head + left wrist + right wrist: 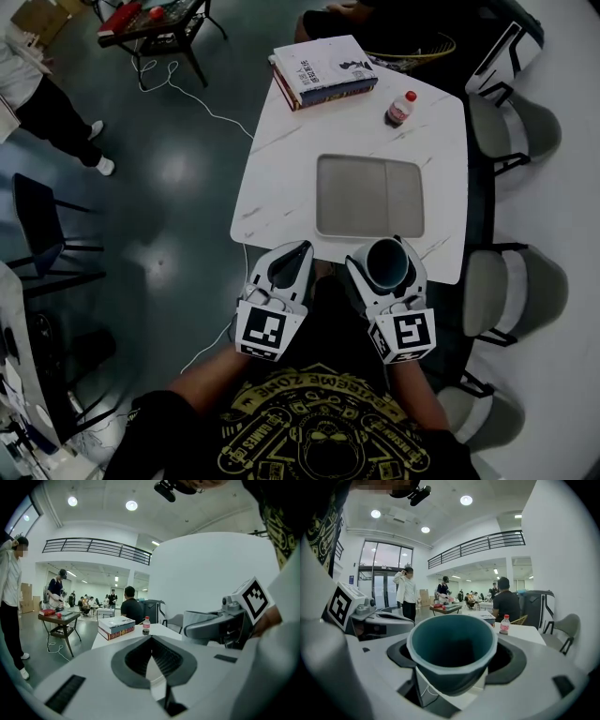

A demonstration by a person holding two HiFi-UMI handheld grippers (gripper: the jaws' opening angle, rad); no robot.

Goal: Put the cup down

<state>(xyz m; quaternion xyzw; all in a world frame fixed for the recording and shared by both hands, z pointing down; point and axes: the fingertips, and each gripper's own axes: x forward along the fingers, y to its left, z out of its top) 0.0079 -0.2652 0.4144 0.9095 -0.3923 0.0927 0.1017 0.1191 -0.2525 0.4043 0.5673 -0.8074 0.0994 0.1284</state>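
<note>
A dark teal cup (386, 262) stands upright between the jaws of my right gripper (387, 268), which is shut on it. It hangs over the near edge of the white table (281, 159), just in front of a grey tray (370, 195). In the right gripper view the cup (452, 651) fills the middle, mouth up and empty. My left gripper (298, 255) sits beside it to the left, also at the table's near edge. Its jaws are shut with nothing between them, and the left gripper view shows its pads (159, 656) pressed together.
A stack of books (323, 71) and a small red-capped bottle (401, 109) sit at the table's far end. Grey chairs (497, 295) line the right side. A person sits beyond the table, another stands at the far left by a low table (155, 23). A white cable (202, 103) lies on the floor.
</note>
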